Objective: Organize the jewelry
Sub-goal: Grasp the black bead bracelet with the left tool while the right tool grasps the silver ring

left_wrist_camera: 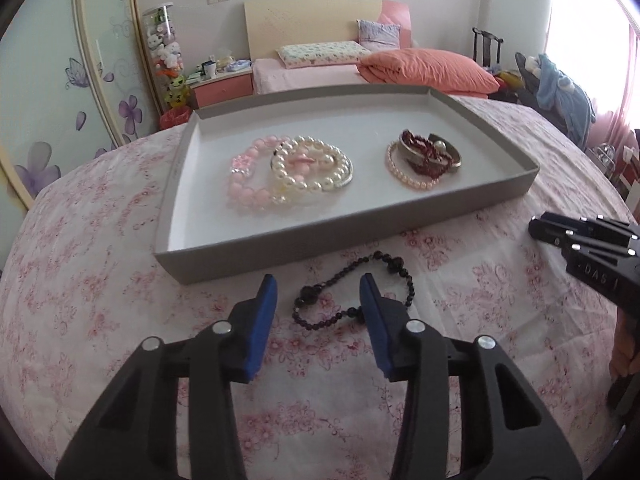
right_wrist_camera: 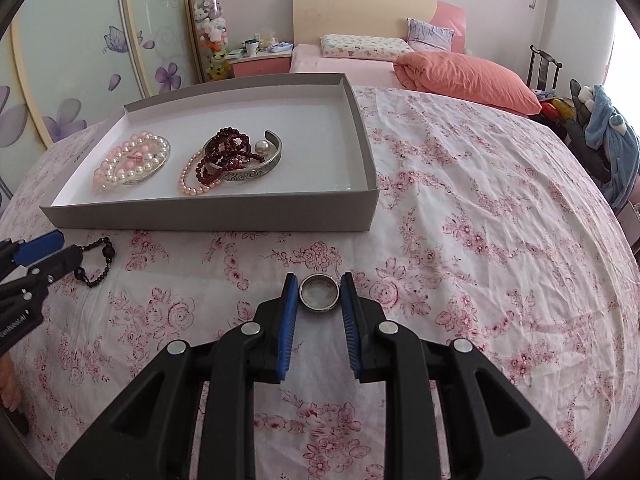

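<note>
A black bead bracelet (left_wrist_camera: 352, 292) lies on the floral cloth just in front of the grey tray (left_wrist_camera: 280, 252). My left gripper (left_wrist_camera: 318, 286) straddles it, jaws apart; the right pad brushes the beads and the left pad stands clear. In the right wrist view the same bracelet (right_wrist_camera: 100, 264) and left gripper (right_wrist_camera: 66, 248) show at the left edge. My right gripper (right_wrist_camera: 319, 282) is shut on a silver ring (right_wrist_camera: 319, 294), held low over the cloth. It also appears at the right edge of the left wrist view (left_wrist_camera: 536, 230). The tray (right_wrist_camera: 208, 212) holds pink and pearl bracelets (right_wrist_camera: 132, 160) and dark red beads on a silver cuff (right_wrist_camera: 240, 156).
The cloth covers a rounded table top that drops away at the front and sides. Behind it stand a bed with an orange pillow (left_wrist_camera: 428, 68), a pink bedside cabinet (left_wrist_camera: 222, 88) and flowered wardrobe doors (left_wrist_camera: 60, 100). A chair draped with clothes (right_wrist_camera: 600, 136) stands at the right.
</note>
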Tool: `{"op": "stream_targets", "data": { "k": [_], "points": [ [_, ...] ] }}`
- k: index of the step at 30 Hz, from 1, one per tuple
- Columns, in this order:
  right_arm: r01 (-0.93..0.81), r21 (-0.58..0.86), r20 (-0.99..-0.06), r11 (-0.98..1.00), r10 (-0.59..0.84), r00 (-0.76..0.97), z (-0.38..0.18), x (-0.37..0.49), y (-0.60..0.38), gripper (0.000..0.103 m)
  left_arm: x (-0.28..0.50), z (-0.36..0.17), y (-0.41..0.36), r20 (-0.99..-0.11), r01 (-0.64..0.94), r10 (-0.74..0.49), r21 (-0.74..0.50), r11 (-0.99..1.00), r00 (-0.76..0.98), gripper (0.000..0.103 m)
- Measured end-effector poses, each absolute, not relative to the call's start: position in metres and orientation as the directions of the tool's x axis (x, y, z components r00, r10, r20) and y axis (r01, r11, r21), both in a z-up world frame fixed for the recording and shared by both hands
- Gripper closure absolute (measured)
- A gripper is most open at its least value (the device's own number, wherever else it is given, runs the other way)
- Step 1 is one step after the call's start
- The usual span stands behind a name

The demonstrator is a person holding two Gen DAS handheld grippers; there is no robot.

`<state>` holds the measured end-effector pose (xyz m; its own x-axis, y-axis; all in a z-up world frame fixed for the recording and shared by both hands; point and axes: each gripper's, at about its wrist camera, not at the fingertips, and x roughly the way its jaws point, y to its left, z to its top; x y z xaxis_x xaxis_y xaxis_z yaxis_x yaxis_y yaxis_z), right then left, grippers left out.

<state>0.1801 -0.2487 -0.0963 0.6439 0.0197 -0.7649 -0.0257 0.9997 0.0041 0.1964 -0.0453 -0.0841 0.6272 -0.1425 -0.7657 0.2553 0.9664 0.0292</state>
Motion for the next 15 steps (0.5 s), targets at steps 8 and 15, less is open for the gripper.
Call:
{"op": "stream_targets", "data": {
  "k": [8, 15],
  "points": [
    [-0.026, 0.005, -0.765, 1.000, 0.021, 0.644, -0.0956, 0.1791, -0.2509, 0.080, 0.1983, -0.0916, -0.0393, -0.784, 0.250, -0.144, 0.014, 0.968, 0.603, 0.076],
    [-0.031, 0.006, -0.765, 1.000, 0.024, 0.644, -0.0956, 0.1792, -0.2506, 0.080, 0.2012, -0.0902, -0.0415, -0.783, 0.240, -0.108, 0.053, 0.969, 0.612, 0.091]
  ]
}}
